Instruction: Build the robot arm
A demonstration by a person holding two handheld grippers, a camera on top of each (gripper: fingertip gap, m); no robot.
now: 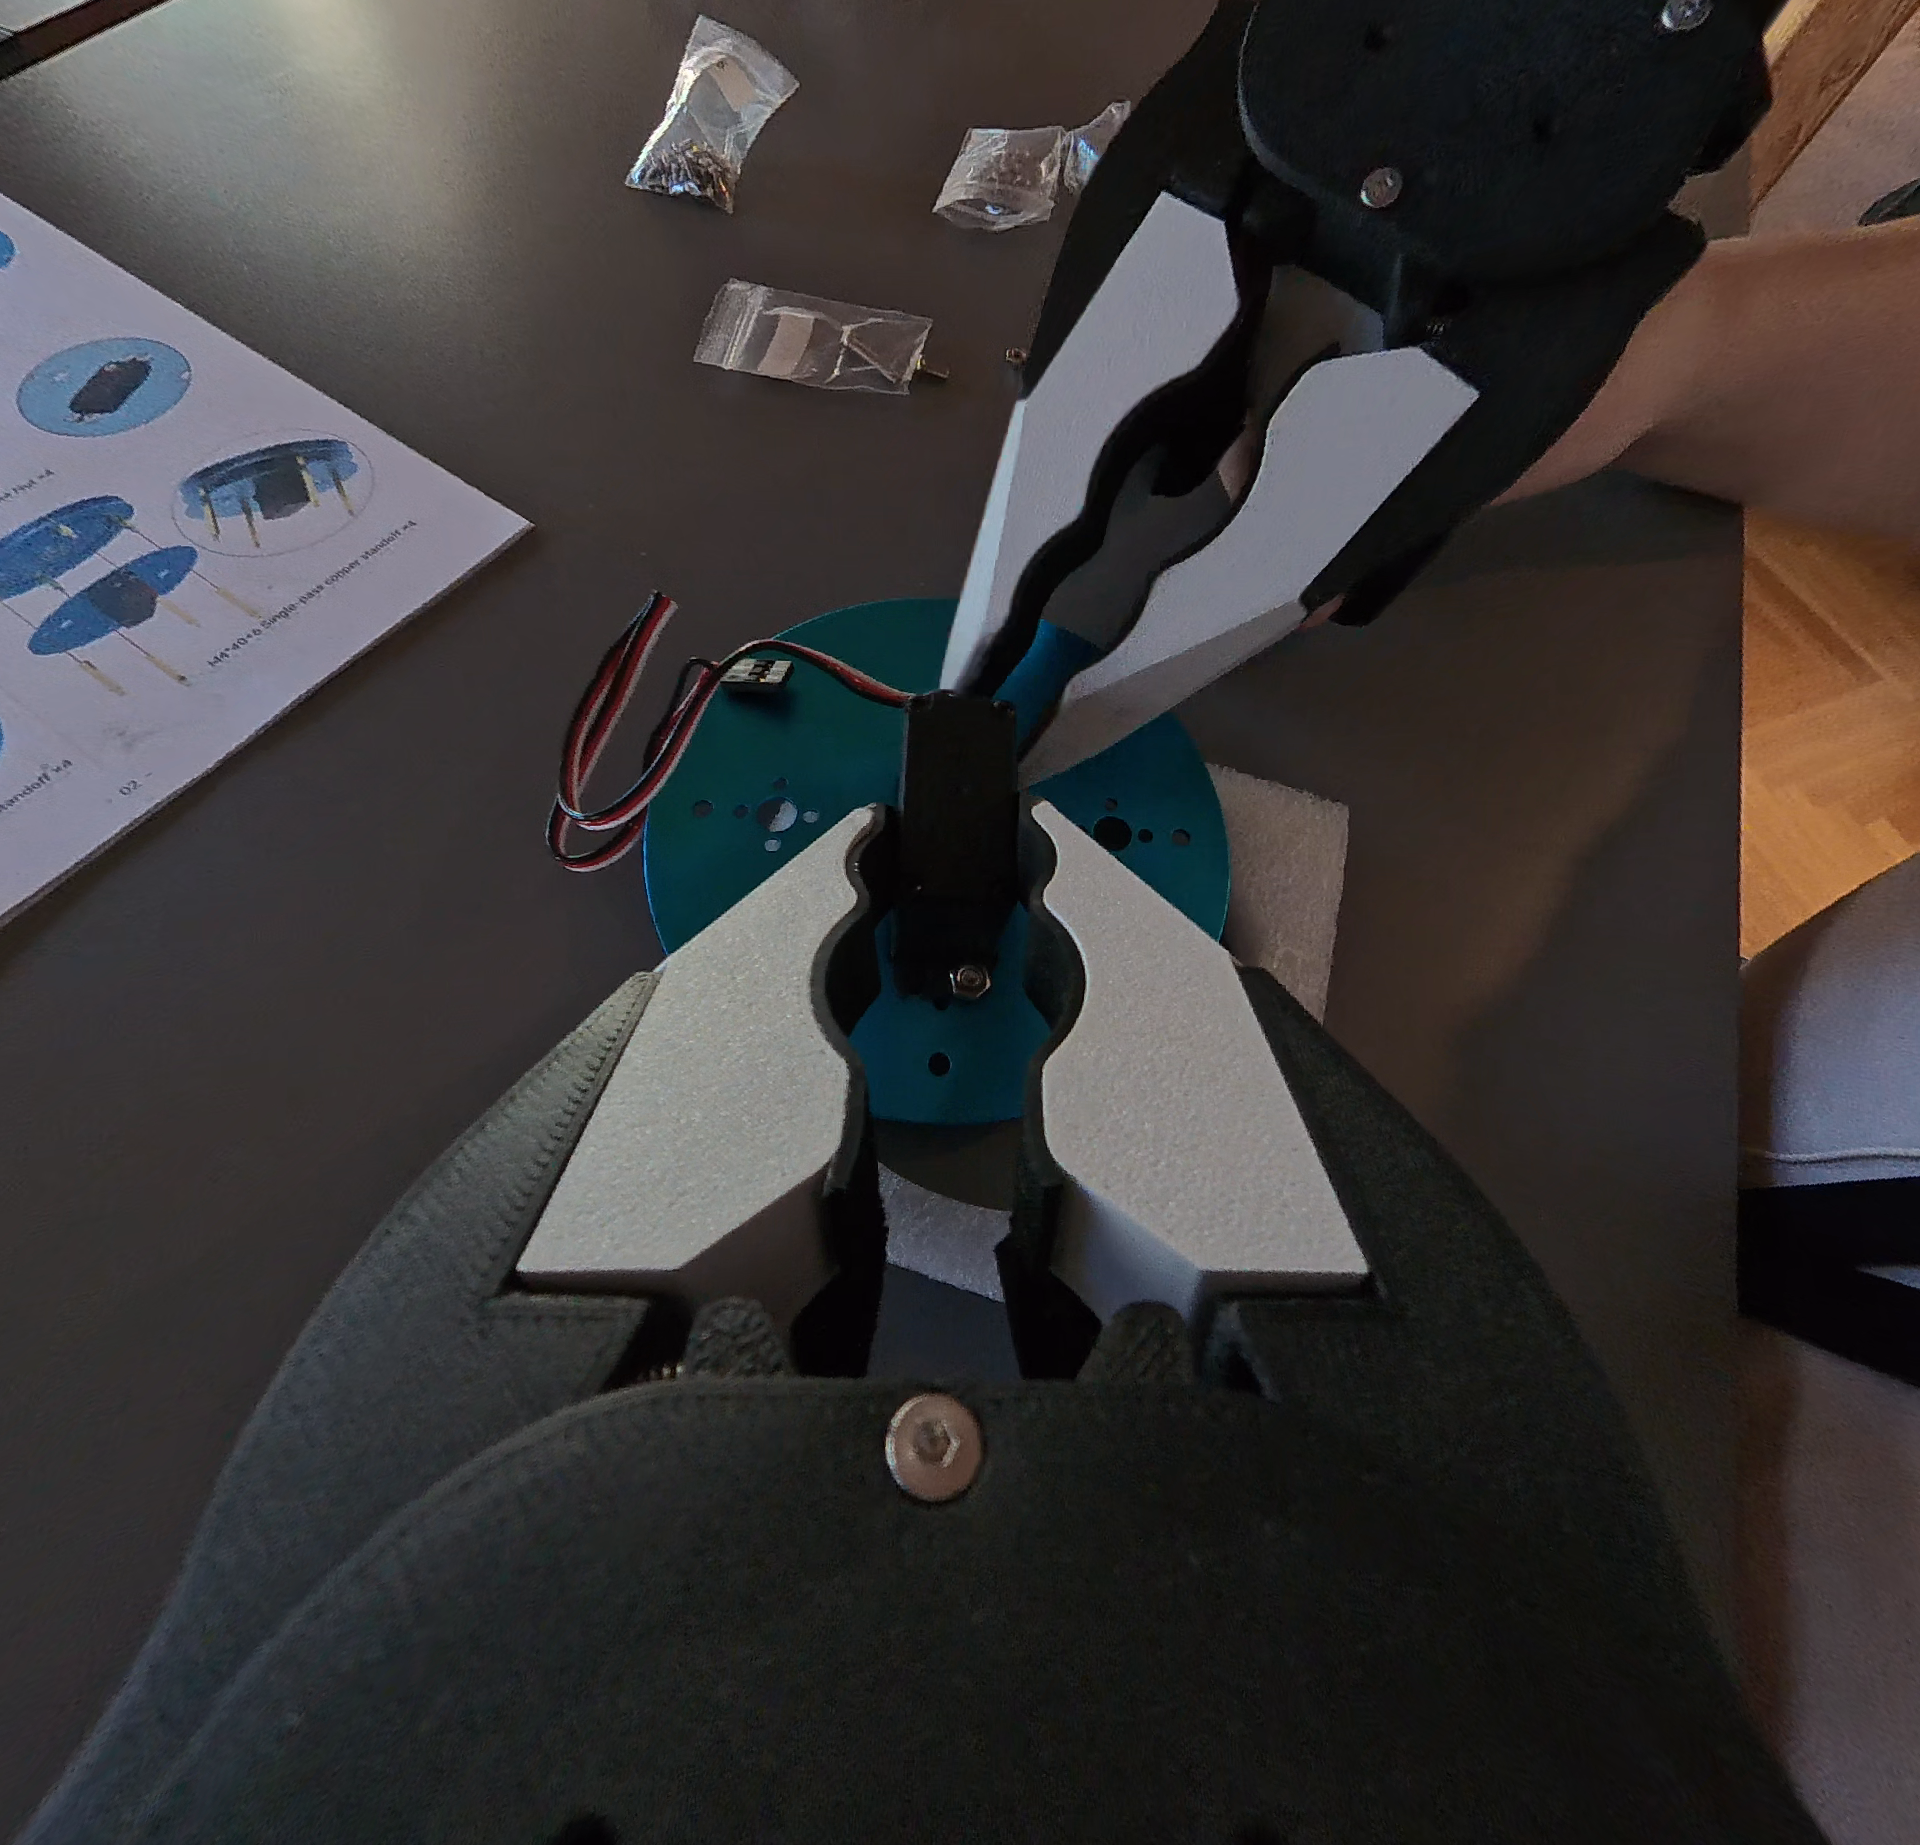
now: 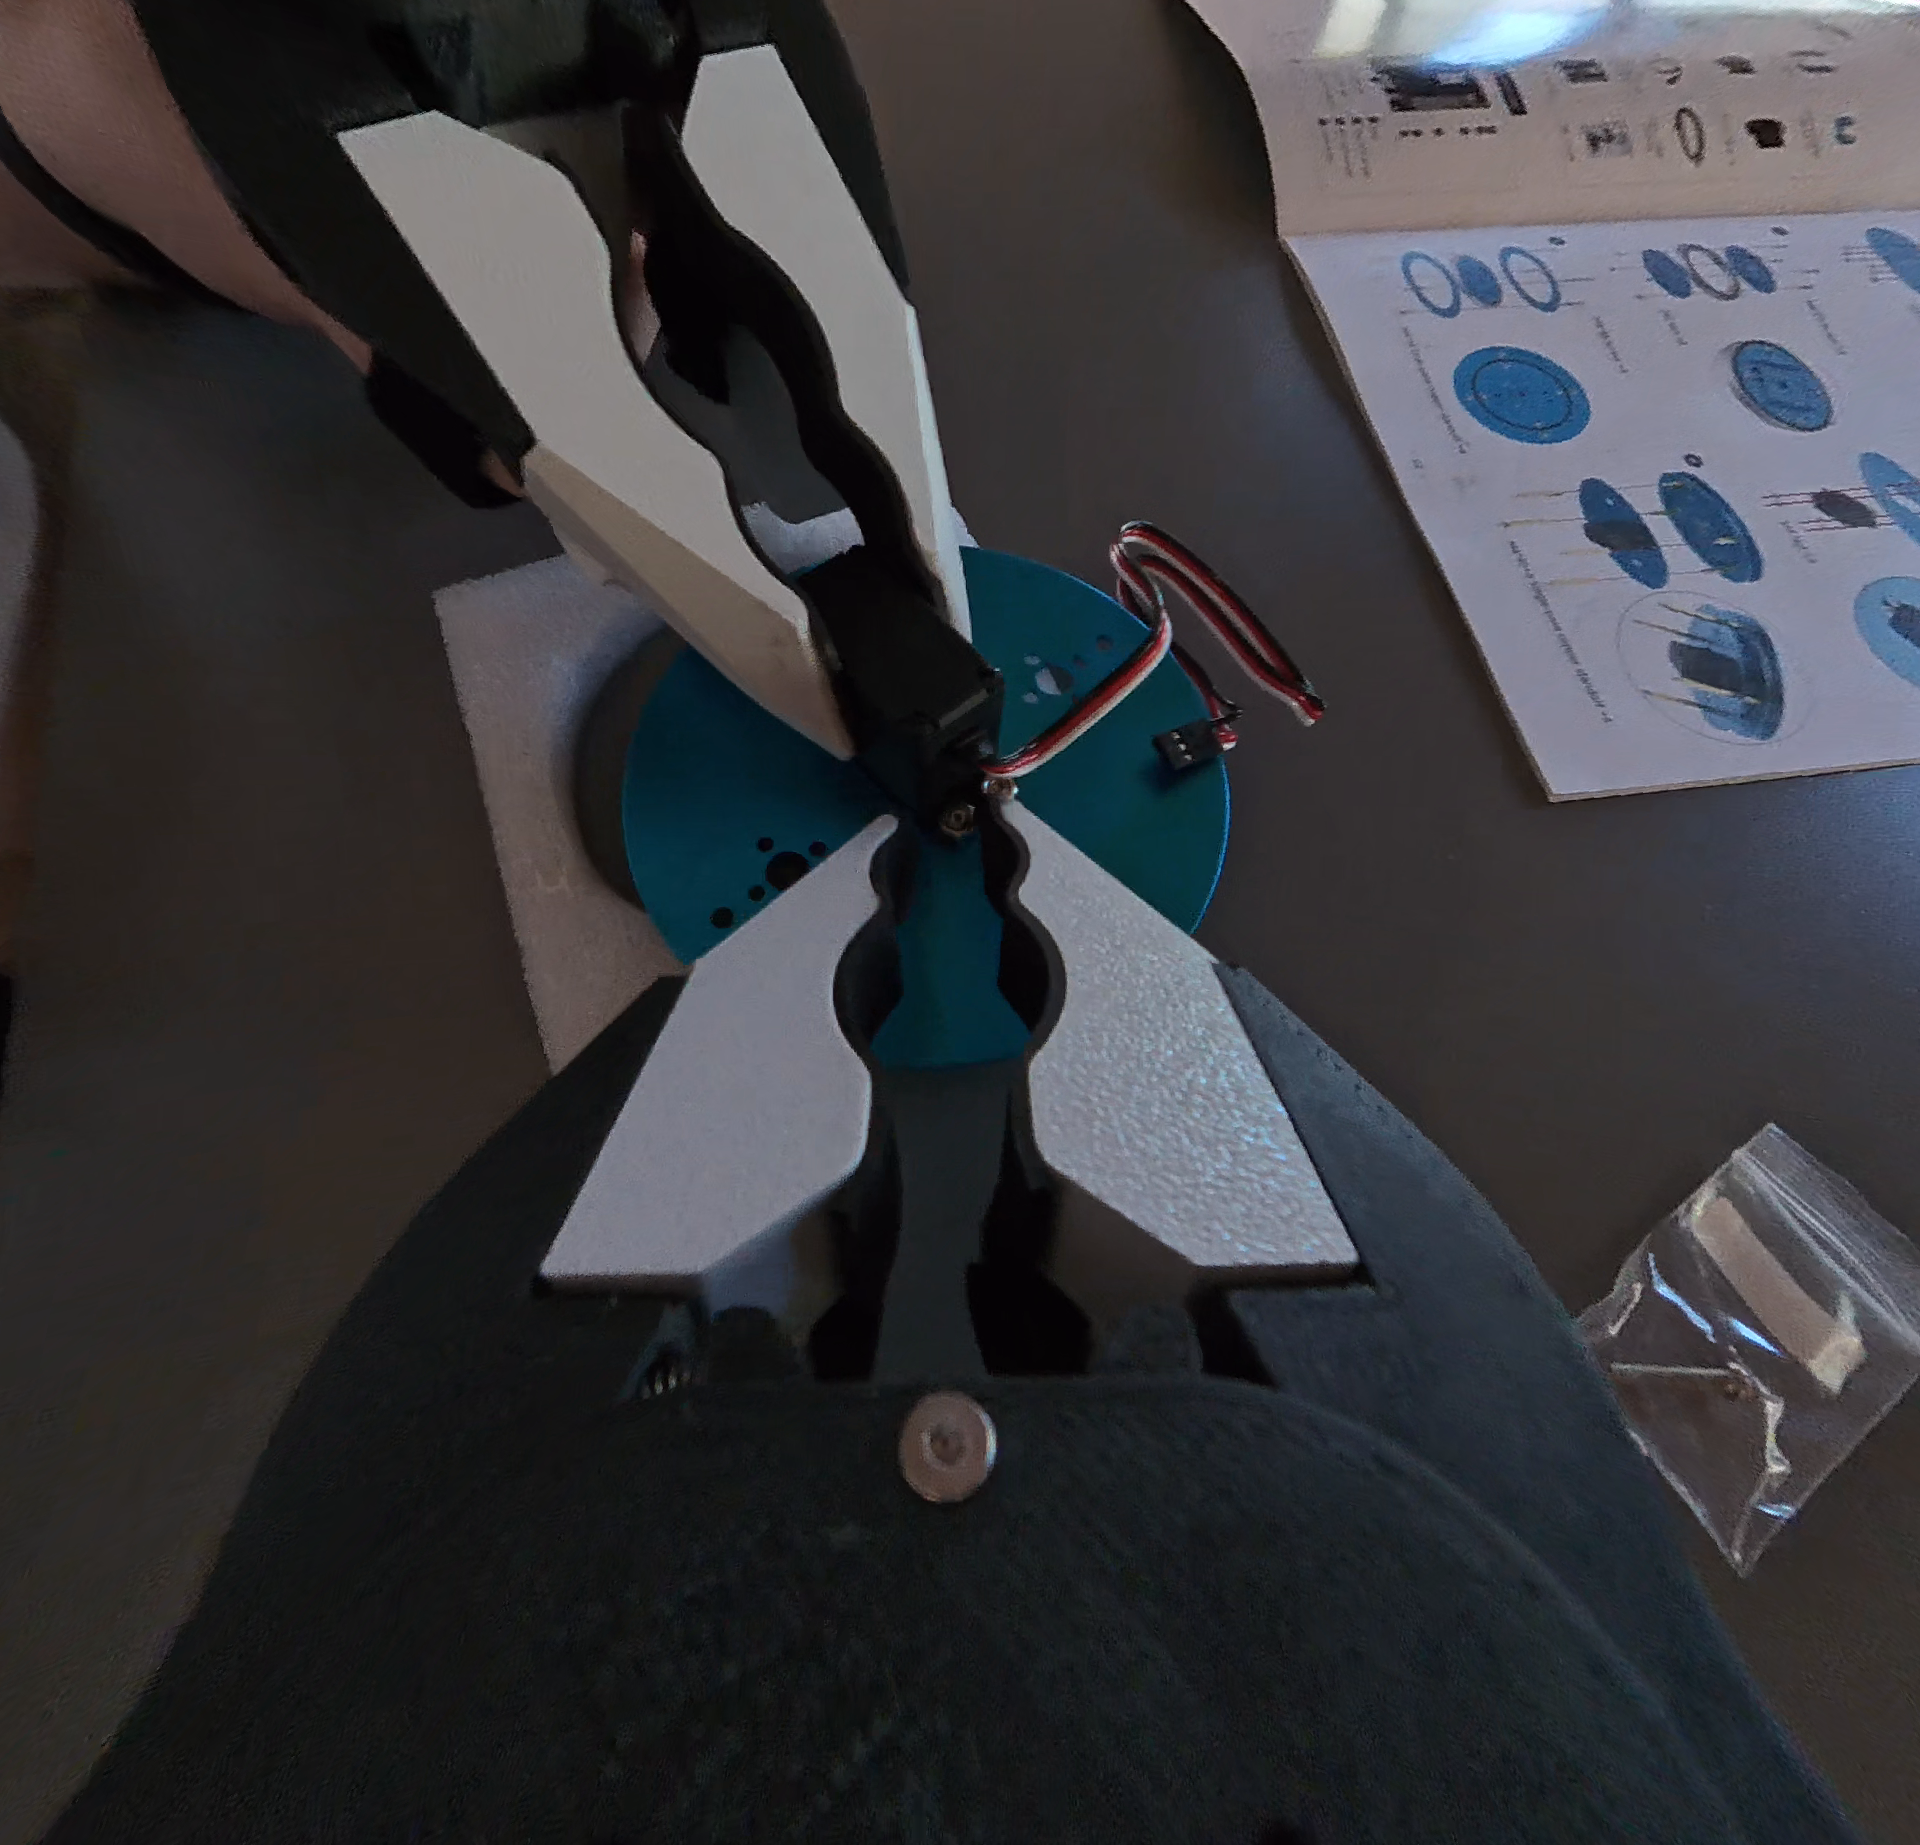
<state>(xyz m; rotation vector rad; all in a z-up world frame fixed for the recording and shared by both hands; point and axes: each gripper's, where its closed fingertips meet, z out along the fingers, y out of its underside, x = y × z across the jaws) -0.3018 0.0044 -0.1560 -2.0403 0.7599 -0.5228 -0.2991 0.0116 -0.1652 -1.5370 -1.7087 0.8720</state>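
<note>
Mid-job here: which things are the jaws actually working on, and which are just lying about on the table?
In hand:
- left gripper, jaws closed on the black servo
- right gripper, tips at the servo's wired end
- blue disc under the servo, on white foam
- servo wires

Lying about:
- instruction sheet
- clear bags of small parts
</note>
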